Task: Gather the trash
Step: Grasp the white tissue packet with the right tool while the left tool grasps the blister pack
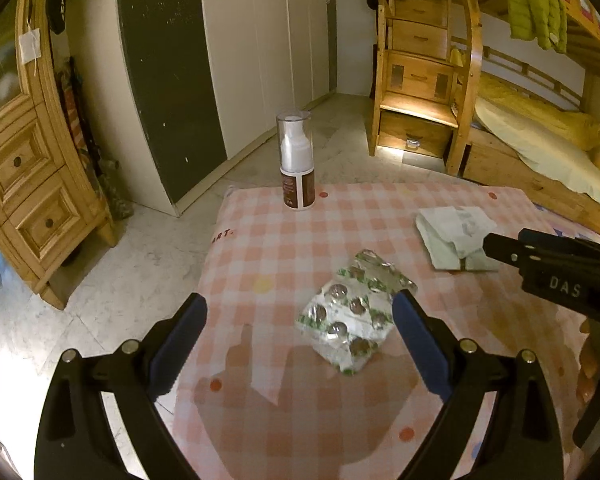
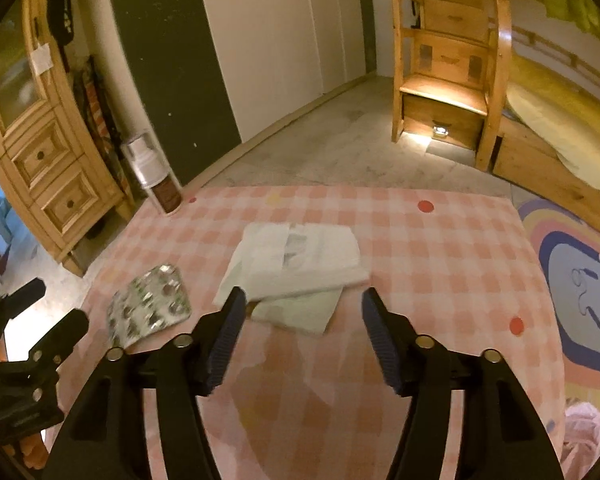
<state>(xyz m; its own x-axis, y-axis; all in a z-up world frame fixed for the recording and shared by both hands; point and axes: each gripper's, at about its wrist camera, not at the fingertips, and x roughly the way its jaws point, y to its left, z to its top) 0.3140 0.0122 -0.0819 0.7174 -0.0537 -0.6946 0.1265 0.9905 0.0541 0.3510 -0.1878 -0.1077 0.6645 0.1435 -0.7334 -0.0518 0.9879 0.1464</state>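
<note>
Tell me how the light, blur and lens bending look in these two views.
Left wrist view: warm dim light, blister pack sharp with foil glare, left claw casting shadows on the tablecloth. Right wrist view: folded paper motion-smeared. Both views: fisheye curves the wardrobe, corners dark.

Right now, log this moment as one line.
left gripper: open, at blister pack | right gripper: open, at folded paper | nothing held
</note>
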